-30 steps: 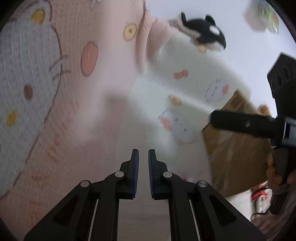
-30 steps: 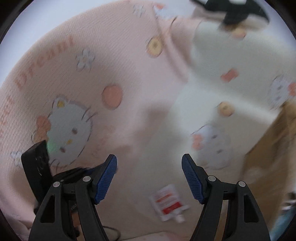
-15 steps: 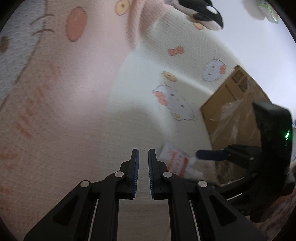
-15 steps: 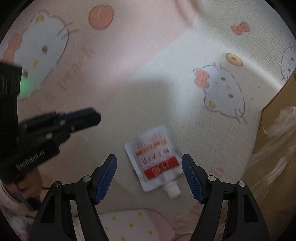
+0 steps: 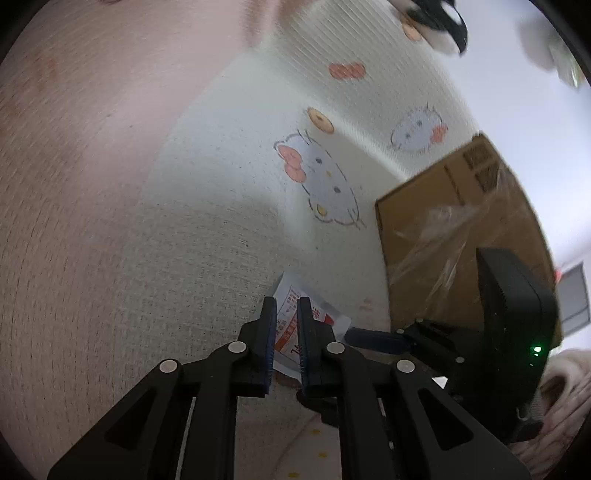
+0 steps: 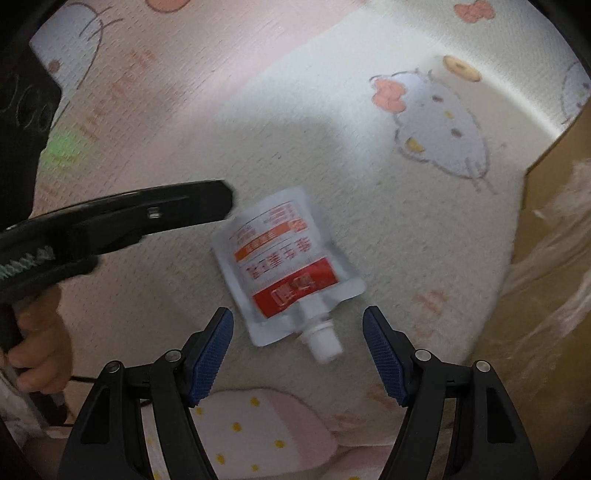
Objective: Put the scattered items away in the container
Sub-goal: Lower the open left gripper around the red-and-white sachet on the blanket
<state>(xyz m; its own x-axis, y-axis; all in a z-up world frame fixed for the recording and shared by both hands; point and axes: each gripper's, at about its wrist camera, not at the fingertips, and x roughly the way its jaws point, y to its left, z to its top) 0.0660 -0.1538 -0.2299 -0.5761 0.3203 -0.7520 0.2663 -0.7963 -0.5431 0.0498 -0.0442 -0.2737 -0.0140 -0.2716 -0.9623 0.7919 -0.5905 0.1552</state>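
A white spouted pouch with red and orange labels lies flat on the cartoon-print blanket, its cap toward me. My right gripper hangs just above its spout end, open wide, with neither pad touching it. My left gripper hovers over the same pouch. Its jaws stand a narrow gap apart and are opening, and nothing is pinched between them. In the right wrist view the left gripper's tip sits by the pouch's far left corner. The brown cardboard box stands just right of the pouch.
Crinkled clear plastic covers the box. A black-and-white orca plush lies far off at the blanket's top edge. A pink cushion with yellow dots sits right below the right gripper. A hand holds the left gripper's handle.
Both grippers have dropped toward the blanket and tilted downward. The pouch has come into view and now lies under both. The right fingers now straddle its spout end.
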